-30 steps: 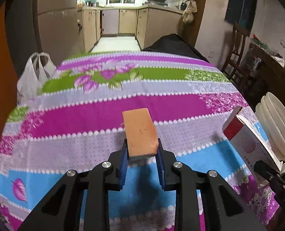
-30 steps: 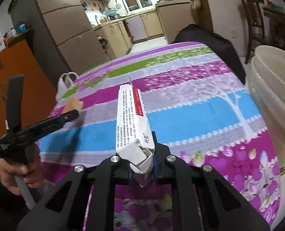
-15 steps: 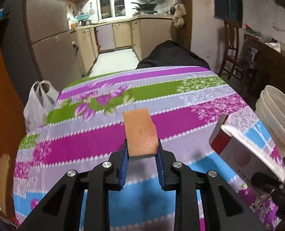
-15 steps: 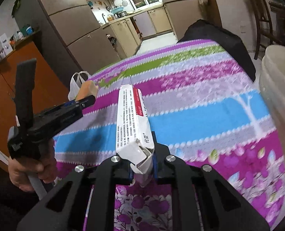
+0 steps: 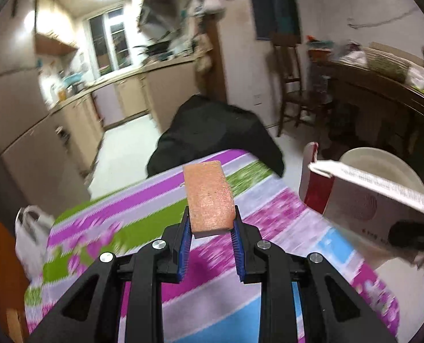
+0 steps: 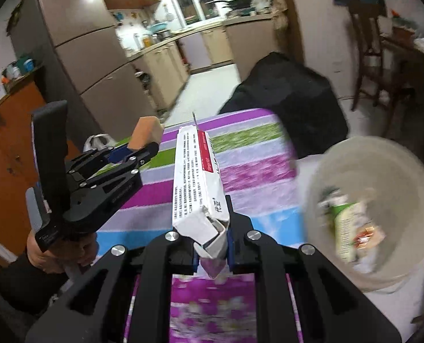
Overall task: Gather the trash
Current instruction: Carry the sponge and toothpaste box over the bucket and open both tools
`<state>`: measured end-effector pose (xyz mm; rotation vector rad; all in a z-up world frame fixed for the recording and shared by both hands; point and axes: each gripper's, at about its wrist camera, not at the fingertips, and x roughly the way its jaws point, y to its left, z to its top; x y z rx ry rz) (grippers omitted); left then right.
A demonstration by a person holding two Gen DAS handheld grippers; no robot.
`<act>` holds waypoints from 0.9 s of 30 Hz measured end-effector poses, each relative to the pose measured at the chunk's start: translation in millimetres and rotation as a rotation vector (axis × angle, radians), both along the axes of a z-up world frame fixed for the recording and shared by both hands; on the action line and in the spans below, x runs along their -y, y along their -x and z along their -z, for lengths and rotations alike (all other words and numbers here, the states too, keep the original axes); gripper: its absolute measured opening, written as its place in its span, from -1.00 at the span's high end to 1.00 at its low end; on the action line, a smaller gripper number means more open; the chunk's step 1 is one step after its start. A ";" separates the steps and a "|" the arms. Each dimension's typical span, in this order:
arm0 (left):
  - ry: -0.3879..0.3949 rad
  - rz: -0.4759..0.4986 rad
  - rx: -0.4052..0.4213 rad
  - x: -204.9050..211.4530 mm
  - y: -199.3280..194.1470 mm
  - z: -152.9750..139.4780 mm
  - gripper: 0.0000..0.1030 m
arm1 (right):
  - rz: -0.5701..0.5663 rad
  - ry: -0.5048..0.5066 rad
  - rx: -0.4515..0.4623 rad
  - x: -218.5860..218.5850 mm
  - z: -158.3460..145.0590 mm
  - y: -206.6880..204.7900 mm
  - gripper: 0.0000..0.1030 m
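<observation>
Gripping an orange sponge (image 5: 209, 197), the left tongs (image 5: 210, 223) hang in the air above the counter (image 5: 143, 208), blue pads pressed against the sponge's two sides and the sponge poking forward and up out of them. From the right-hand camera the same sponge (image 6: 144, 131) shows at the tip of the left tongs (image 6: 132, 150), with the person's left hand (image 6: 57, 254) wrapped round the handle below.

Over on the other side, the right tongs (image 6: 212, 245) are squeezed tight on the crumpled end of a white carton (image 6: 196, 183), a long flat box with a red stripe and small print down its side. It sticks out forward over the striped, flowered cloth on the counter (image 6: 249, 154). In the left camera the carton (image 5: 363, 197) juts in from the right edge, held up off the cloth.

Just beside the counter's right edge stands a pale round bucket (image 6: 372, 168), mouth open to us, and there is already something in it: a green and white wrapper (image 6: 346, 223) and a reddish scrap, too blurred to name. The bucket's rim (image 5: 383, 165) shows behind the carton in the left view too.

A white plastic bag (image 5: 29, 234) hangs at the counter's far left corner, and something draped in black cloth (image 5: 212, 131) sits past its far end.
</observation>
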<state>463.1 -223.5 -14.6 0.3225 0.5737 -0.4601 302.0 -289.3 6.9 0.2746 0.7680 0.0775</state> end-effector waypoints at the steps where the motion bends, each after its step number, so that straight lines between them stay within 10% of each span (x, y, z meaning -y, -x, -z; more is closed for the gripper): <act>1: -0.004 0.019 0.005 10.5 -0.6 -3.5 0.48 | 0.017 0.019 -0.005 8.3 -4.3 0.7 0.76; 17: -0.120 0.355 0.037 215.6 1.7 -4.4 0.48 | 0.354 0.172 -0.223 154.8 -17.0 24.8 0.77; 27: -0.195 0.545 -0.085 303.2 1.6 31.7 0.48 | 0.418 0.162 -0.310 184.0 3.3 26.6 0.76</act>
